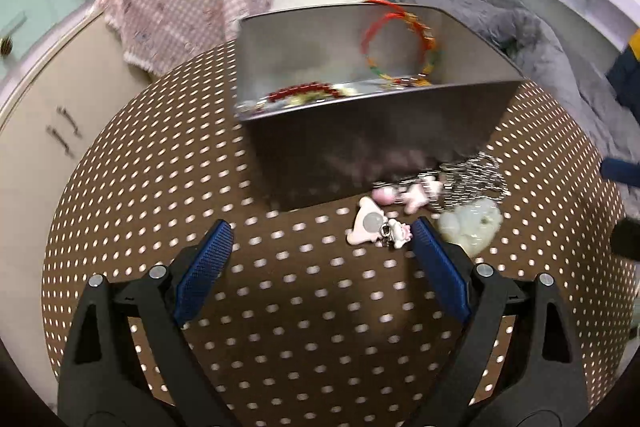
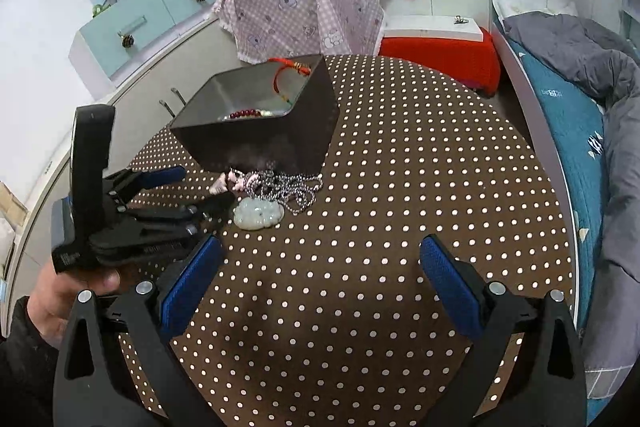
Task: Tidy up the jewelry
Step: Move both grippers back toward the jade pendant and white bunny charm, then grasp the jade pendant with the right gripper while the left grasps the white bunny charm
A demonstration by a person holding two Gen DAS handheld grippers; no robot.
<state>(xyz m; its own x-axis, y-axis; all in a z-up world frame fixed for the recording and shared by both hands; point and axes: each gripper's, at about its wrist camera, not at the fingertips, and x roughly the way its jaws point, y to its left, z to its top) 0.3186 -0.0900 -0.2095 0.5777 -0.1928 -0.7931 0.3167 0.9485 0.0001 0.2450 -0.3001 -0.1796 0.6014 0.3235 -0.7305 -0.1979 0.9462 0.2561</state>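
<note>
Jewelry lies at my left gripper's (image 1: pixel 322 239) one o'clock, just before the metal box (image 1: pixel 360 131): pink charm (image 1: pixel 370 225), jade pendant (image 2: pixel 259 215), slippery limp silver chain (image 2: pixel 292 189); I'd pinch the light, rigid charm's body, both claws spread wide and empty, right gripper (image 2: pixel 320 259) hanging back.

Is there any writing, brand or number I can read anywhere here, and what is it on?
None can be read for certain.
White print on the blue bedsheet: too small and warped to read.
Label on the left gripper handle: blurred.
The tin and the pale pendant show no lettering.
</note>
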